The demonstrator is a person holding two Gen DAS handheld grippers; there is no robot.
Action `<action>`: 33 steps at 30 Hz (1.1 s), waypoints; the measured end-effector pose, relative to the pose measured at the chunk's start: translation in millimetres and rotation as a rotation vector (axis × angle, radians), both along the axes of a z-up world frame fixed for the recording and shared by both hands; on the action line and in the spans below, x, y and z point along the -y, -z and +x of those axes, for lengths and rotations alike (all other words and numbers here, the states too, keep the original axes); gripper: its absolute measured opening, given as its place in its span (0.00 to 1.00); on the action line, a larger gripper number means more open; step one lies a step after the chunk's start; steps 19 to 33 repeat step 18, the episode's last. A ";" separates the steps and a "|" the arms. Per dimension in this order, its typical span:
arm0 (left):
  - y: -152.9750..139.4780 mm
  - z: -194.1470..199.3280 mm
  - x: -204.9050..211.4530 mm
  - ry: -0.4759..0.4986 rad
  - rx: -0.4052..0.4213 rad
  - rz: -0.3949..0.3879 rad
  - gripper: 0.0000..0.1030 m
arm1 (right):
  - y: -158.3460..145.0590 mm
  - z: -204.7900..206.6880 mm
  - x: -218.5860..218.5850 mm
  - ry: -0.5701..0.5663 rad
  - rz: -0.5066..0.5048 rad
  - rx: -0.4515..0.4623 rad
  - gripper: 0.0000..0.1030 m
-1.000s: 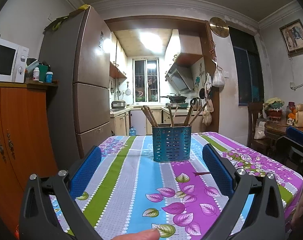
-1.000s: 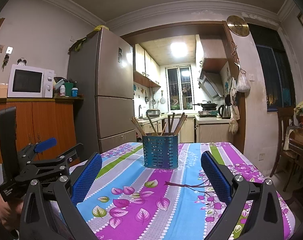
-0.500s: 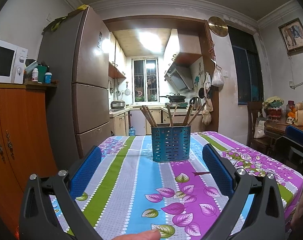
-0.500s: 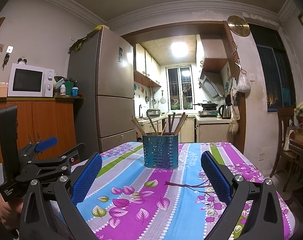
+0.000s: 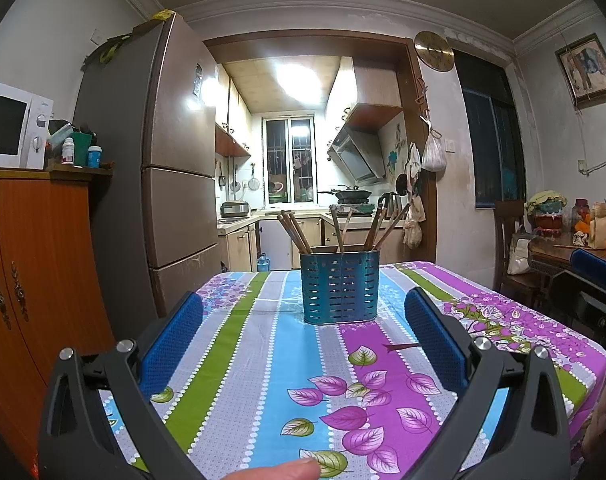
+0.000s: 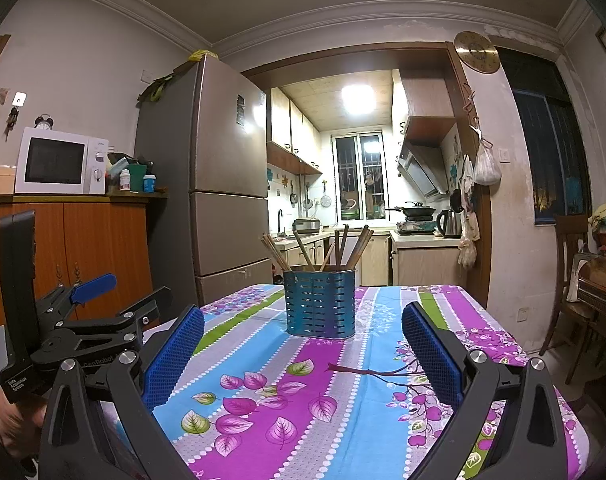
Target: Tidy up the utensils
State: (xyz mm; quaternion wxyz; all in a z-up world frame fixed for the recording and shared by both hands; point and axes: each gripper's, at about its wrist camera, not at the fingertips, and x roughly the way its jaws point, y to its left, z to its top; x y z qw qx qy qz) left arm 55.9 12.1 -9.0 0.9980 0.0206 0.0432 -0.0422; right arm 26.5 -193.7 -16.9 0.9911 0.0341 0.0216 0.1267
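Teal perforated metal utensil holder is seen upright at the middle of the table covered in a striped floral cloth. Brown wooden chopsticks are stood on end inside, fanned upward and outward. The left claw and right claw are held wide apart, well short of it.

One blue holder at twelve o'clock, roughly eight wooden chopsticks inside (overlapping, count uncertain); two tools, one per hand.
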 end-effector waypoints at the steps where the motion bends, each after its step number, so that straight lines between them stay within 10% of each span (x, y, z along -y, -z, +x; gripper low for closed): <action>1: 0.2 -0.2 -0.2 0.000 0.000 0.000 0.95 | -0.1 0.0 0.1 0.000 0.000 -0.001 0.96; 33: 8.0 10.2 4.3 0.018 -0.041 0.011 0.95 | 4.6 6.5 6.9 0.004 -0.002 -0.008 0.96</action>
